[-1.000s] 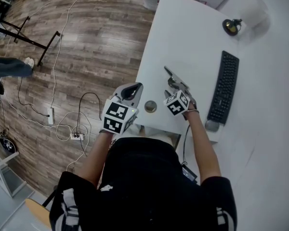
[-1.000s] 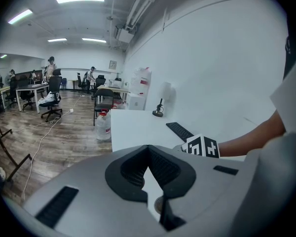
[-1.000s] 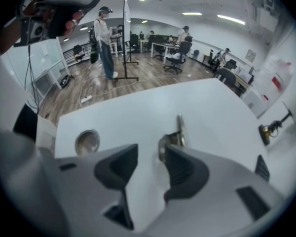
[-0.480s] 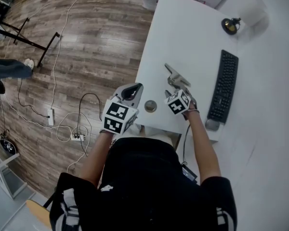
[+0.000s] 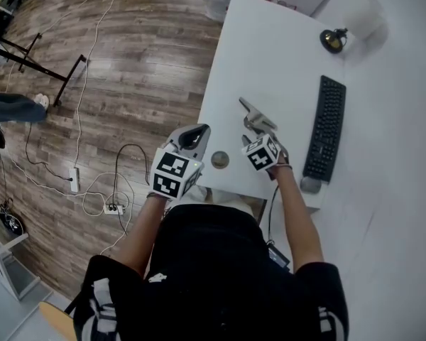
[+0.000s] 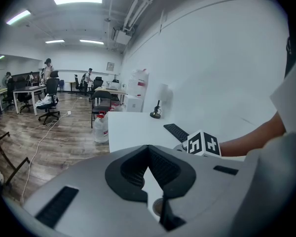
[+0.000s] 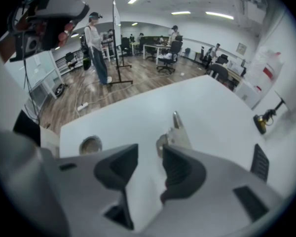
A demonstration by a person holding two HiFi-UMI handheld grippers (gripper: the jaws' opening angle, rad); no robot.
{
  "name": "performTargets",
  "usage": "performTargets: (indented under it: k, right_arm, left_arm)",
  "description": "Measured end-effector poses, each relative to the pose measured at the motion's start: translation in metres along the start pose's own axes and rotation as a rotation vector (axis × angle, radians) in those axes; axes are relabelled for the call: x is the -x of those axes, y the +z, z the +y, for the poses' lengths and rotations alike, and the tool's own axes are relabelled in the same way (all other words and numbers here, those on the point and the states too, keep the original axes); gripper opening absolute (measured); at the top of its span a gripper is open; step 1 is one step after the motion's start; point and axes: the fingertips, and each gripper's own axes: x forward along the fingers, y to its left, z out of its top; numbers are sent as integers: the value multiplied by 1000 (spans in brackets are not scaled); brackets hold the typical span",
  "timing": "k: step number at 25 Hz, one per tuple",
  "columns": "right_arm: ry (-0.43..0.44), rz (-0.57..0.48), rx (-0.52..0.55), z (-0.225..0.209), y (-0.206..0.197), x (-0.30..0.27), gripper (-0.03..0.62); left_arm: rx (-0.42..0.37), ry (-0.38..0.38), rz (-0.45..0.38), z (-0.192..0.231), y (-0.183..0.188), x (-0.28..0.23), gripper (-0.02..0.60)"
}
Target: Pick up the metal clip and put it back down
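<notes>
The metal clip [image 5: 255,114] lies flat on the white table [image 5: 270,55], a silver spring clamp with one long pointed handle. In the right gripper view the clip [image 7: 179,131] sits just beyond the tip of the right-hand finger, outside the gap. My right gripper [image 7: 149,154] points steeply down at the table, open, with only bare tabletop between its jaws. In the head view the right gripper [image 5: 253,135] hovers at the clip's near end. My left gripper [image 5: 196,133] hangs beside the table's left edge; its jaws meet at the tips, shut on nothing [image 6: 148,149].
A black keyboard [image 5: 328,126] lies to the right of the clip, with a mouse [image 5: 309,185] at its near end. A round cable hole [image 5: 219,160] sits near the table's front edge. A small black lamp [image 5: 332,40] stands at the far end. Cables cross the wooden floor [image 5: 128,62].
The right gripper has rolled a little over the clip. The clip lies where it was, and the left gripper has not moved.
</notes>
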Motion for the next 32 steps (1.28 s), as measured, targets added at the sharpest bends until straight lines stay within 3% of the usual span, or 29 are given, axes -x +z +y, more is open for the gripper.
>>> performTargets:
  k: [9,18,32]
  right_arm:
    - [-13,-47,-90,-8,14,25,117]
    - [-61,-159,-136,-18,47,72,51]
    - [-184,-475,-207,-40,119,178,35]
  left_arm:
    - [-23,-9,-25,-2,14,2,23]
    - [-76,-24,-66,-4,39,9,23]
    - [-152,-15,-179,5,96,22,23]
